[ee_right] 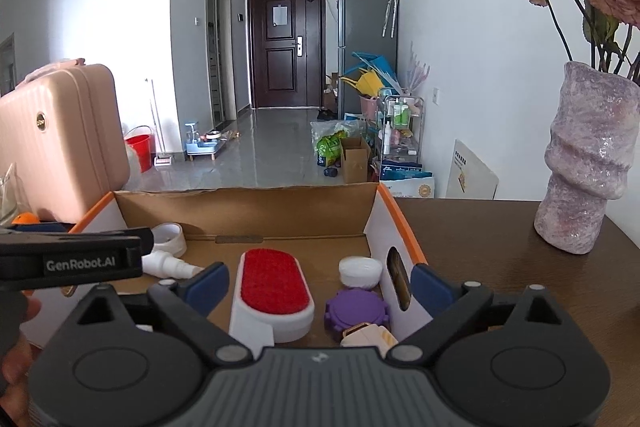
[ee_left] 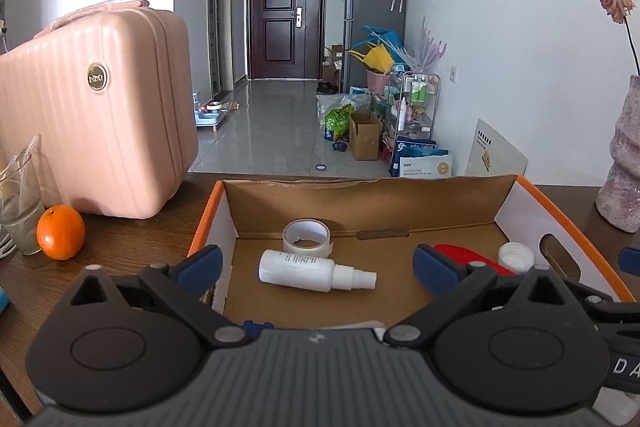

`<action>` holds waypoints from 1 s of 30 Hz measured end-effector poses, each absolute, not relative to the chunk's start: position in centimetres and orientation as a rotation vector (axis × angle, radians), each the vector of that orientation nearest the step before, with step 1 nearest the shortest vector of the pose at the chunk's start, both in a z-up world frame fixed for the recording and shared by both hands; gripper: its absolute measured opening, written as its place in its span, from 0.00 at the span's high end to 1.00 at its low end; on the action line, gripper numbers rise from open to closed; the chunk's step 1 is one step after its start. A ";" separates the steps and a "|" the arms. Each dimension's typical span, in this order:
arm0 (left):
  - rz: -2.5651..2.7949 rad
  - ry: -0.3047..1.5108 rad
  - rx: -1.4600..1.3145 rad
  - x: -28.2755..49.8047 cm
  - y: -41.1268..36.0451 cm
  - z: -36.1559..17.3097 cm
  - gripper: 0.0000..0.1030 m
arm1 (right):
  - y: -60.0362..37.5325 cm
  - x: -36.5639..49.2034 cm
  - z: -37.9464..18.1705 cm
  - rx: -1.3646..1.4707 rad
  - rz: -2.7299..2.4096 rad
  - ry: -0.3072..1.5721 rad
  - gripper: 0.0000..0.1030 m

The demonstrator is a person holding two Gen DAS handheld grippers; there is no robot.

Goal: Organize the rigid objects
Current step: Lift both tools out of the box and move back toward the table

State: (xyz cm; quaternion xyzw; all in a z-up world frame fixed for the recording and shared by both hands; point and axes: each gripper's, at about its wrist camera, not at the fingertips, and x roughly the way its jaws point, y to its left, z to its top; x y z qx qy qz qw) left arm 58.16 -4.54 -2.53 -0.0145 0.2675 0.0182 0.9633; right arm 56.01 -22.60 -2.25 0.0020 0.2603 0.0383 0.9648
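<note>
The box (ee_right: 404, 227) fills the lower middle of both views, holding a tape roll (ee_left: 306, 237), a white bottle (ee_left: 310, 270), a red brush (ee_right: 276, 291), a white lid (ee_right: 360, 271) and a purple lid (ee_right: 356, 311). The right gripper (ee_right: 320, 285) is spread wide around the brush and lids, pressing on none. The left gripper (ee_left: 318, 265) gapes over the bottle, gripping nothing. An orange (ee_left: 61, 231) sits at lower left.

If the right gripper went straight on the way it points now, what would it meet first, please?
Most likely the red lint brush lying in the box, just ahead between the open right gripper's fingers; the purple lid sits beside it, though depth is uncertain.
</note>
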 end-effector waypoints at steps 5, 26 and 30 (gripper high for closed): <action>0.037 0.543 -0.032 58.0 -4.6 -2.4 0.00 | -22.5 56.0 -2.3 0.001 0.075 0.528 0.05; 0.040 0.492 -0.041 52.9 -3.0 -0.8 0.00 | -22.5 51.0 -1.1 -0.003 0.078 0.455 0.02; 0.044 0.481 -0.041 51.0 -2.7 -0.7 0.00 | -22.2 48.9 -0.9 -0.016 0.074 0.439 0.02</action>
